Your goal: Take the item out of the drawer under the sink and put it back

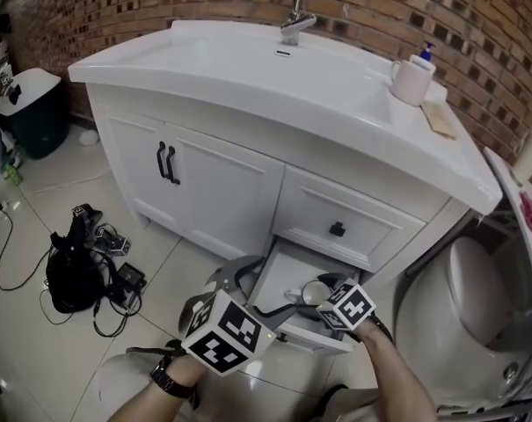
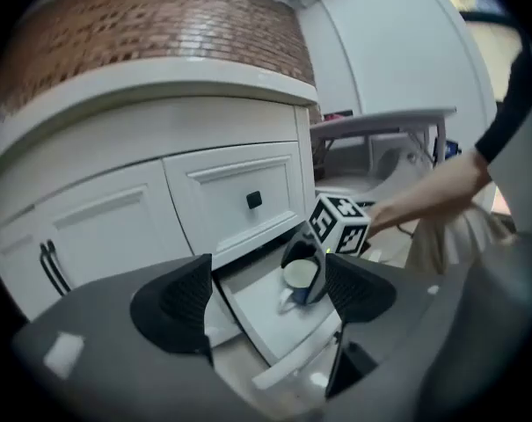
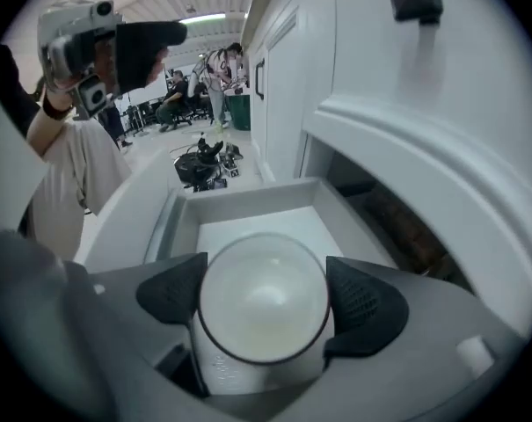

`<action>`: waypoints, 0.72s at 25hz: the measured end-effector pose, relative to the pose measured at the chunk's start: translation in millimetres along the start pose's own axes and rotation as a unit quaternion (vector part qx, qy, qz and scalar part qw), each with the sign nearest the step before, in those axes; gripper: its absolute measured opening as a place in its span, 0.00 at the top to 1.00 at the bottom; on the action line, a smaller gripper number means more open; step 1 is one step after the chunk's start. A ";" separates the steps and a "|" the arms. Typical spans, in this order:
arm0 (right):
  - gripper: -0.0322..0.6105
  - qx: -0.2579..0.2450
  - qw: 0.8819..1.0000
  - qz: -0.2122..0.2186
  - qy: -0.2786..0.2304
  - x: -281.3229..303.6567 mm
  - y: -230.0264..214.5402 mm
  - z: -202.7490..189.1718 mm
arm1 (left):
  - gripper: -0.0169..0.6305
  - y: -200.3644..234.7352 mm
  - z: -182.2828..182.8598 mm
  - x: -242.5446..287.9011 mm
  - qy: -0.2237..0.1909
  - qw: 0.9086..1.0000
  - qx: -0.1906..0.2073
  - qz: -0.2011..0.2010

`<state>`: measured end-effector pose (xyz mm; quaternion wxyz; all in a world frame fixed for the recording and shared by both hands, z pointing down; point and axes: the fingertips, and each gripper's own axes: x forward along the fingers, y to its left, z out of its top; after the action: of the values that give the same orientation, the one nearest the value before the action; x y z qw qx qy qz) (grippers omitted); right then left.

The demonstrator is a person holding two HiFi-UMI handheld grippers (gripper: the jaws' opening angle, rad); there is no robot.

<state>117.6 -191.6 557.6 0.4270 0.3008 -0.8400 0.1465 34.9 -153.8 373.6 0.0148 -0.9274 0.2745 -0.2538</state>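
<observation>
The lower drawer (image 1: pixel 273 280) under the sink is pulled out. In it is a white mug (image 1: pixel 313 290), and my right gripper (image 1: pixel 318 296) is shut on it. The right gripper view has the mug (image 3: pixel 264 299) seen from above, filling the gap between both pads, over the drawer's white floor (image 3: pixel 248 227). My left gripper (image 1: pixel 252 290) hangs open just left of the drawer's front corner with nothing between its jaws. From the left gripper view, the mug (image 2: pixel 299 275) and the right gripper's marker cube (image 2: pixel 338 224) lie beyond the open left gripper (image 2: pixel 267 297).
A shut upper drawer with a black knob (image 1: pixel 337 229) sits above the open one. Cupboard doors (image 1: pixel 195 183) are to the left. A toilet (image 1: pixel 477 306) stands close on the right. A black bag with cables (image 1: pixel 76 266) lies on the tiled floor at left.
</observation>
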 end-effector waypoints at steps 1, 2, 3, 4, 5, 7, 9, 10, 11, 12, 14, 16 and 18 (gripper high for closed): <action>0.28 0.001 1.000 -0.004 -0.019 -10.2 -0.1 7.0 | 0.32 -0.4 3.2 -1.1 -0.006 1.000 0.015 0.006; 0.27 0.002 0.999 -0.008 -0.045 -22.8 0.1 16.2 | 0.32 -2.8 8.1 -2.6 -0.022 1.000 0.009 -0.002; 0.27 0.002 0.997 -0.013 -0.076 -38.5 1.1 26.6 | 0.34 -5.4 13.8 -4.4 -0.043 0.999 -0.009 -0.016; 0.28 0.001 0.994 -0.021 -0.111 -57.8 3.0 37.4 | 0.35 -6.8 19.5 -6.5 -0.063 0.997 -0.027 -0.027; 0.29 0.000 0.988 -0.030 -0.151 -80.6 5.6 48.0 | 0.36 -6.9 24.2 -8.4 -0.079 0.996 -0.039 -0.032; 0.48 -0.001 0.970 -0.059 -0.236 -132.0 10.6 66.9 | 0.36 -5.3 29.6 -10.7 -0.097 0.994 -0.049 -0.034; 0.75 0.000 0.945 -0.097 -0.312 -180.8 15.2 82.5 | 0.36 -3.7 32.4 -12.3 -0.108 0.992 -0.056 -0.034; 0.90 0.002 0.933 -0.111 -0.343 -200.5 18.9 88.5 | 0.36 -3.8 34.0 -13.3 -0.114 0.991 -0.060 -0.035; 0.95 0.003 0.922 -0.120 -0.367 -215.7 24.1 92.8 | 0.36 -4.9 36.4 -14.4 -0.121 0.990 -0.061 -0.037; 0.95 0.003 0.915 -0.127 -0.384 -226.3 30.0 95.4 | 0.36 -7.2 39.1 -15.3 -0.127 0.989 -0.061 -0.039; 0.95 -0.007 0.907 -0.141 -0.396 -236.2 40.3 97.1 | 0.37 -13.6 45.0 -16.3 -0.138 0.988 -0.056 -0.045; 0.95 -0.021 0.906 -0.156 -0.394 -237.7 45.0 97.9 | 0.39 -17.5 50.6 -16.2 -0.148 0.986 -0.050 -0.049; 0.95 -0.026 0.905 -0.162 -0.392 -237.4 45.7 99.0 | 0.40 -17.4 53.9 -15.4 -0.154 0.986 -0.050 -0.049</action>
<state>134.4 -115.7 308.3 0.0891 0.4546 -0.8829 -0.0762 58.3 -137.1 322.4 -0.0023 -0.9673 0.2357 -0.0940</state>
